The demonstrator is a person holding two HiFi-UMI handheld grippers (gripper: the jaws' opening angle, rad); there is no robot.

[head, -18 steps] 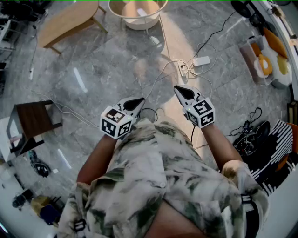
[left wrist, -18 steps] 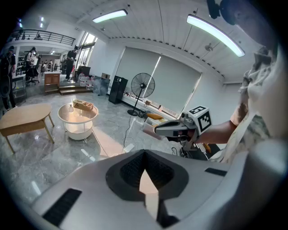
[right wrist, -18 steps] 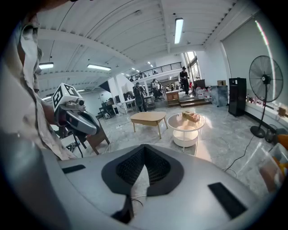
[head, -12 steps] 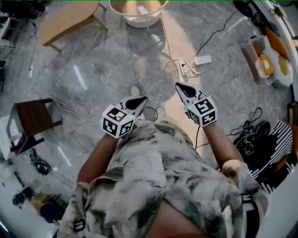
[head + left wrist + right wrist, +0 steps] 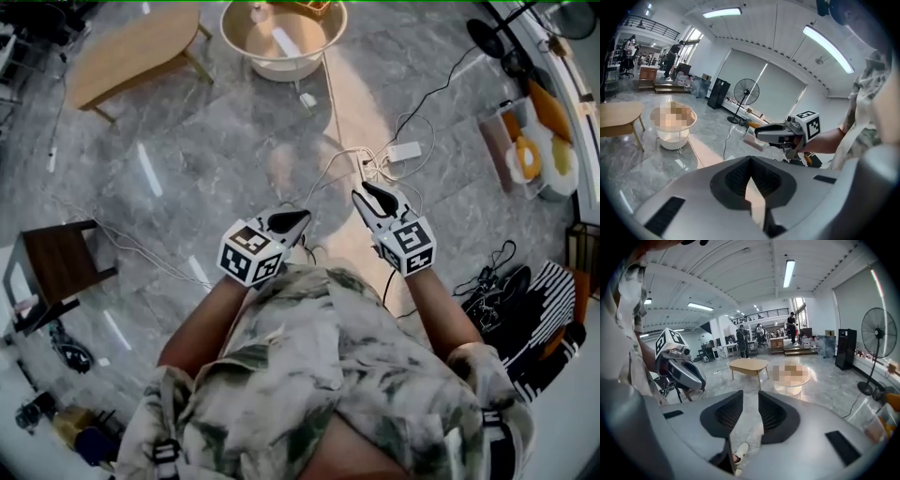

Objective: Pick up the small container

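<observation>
Progress: not begun, nothing held, approach and grasp still to do | left gripper (image 5: 300, 217): smooth grey shell, ribbed black jaws tip to tip, empty | right gripper (image 5: 362, 191): jaws partly apart, only floor between | both well short of the round table (image 5: 281, 68), over glossy grey marble floor (image 5: 216, 122) | small container (image 5: 255, 13): probably the little upright thing on that white, rimmed table, too small to be sure

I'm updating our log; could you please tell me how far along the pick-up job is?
Done: nothing. In hand: nothing; left tongs shut and empty, right tongs open and empty, above the grey marble floor. Left: reaching, gripping and lifting the small container.
</observation>
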